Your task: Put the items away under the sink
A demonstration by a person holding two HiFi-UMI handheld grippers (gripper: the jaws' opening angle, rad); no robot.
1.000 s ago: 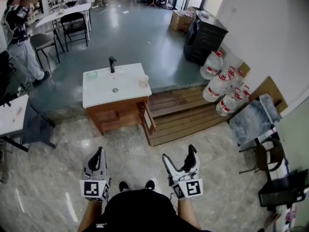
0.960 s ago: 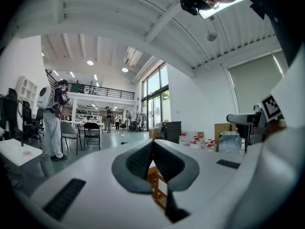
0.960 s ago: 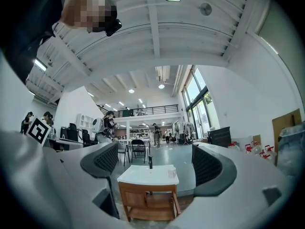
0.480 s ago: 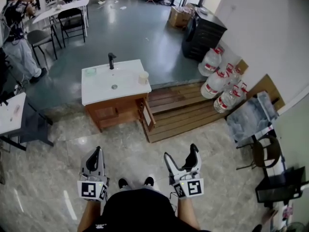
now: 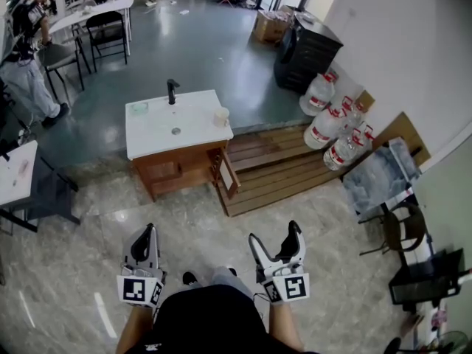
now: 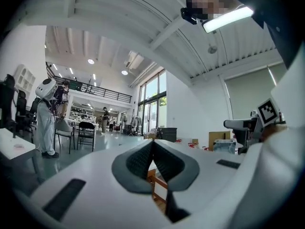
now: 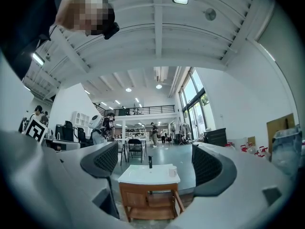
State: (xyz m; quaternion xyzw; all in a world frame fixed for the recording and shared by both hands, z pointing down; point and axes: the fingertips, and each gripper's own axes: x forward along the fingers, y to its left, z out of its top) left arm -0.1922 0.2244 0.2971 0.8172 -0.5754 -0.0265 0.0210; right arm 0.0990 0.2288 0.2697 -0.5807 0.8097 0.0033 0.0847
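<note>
1. The pale floor (image 5: 74,271) looks almost the same as a moment ago. A grey knee (image 5: 223,274) now pokes out where a shoe was.
2. The wooden platform (image 5: 280,169) lies just beside the sink cabinet (image 5: 181,172).
3. The sink cabinet stands well ahead of both grippers, in the same spot as before. Its white worktop (image 5: 198,130) runs long from left to right. Its door (image 5: 228,175) hangs open on the right.
4. The left gripper (image 5: 150,231) has its jaws pressed together, with nothing in them. The right gripper (image 5: 273,233) has its jaws spread wide and holds nothing. In the right gripper view the sink cabinet shows between them, far off.
5. The black tap (image 5: 172,91) stands straight up at the back of the worktop.
6. The cup (image 5: 220,116) stands upright at the worktop's right edge, well apart from the jaws. A small green thing (image 5: 139,108) lies near the back left corner.
</note>
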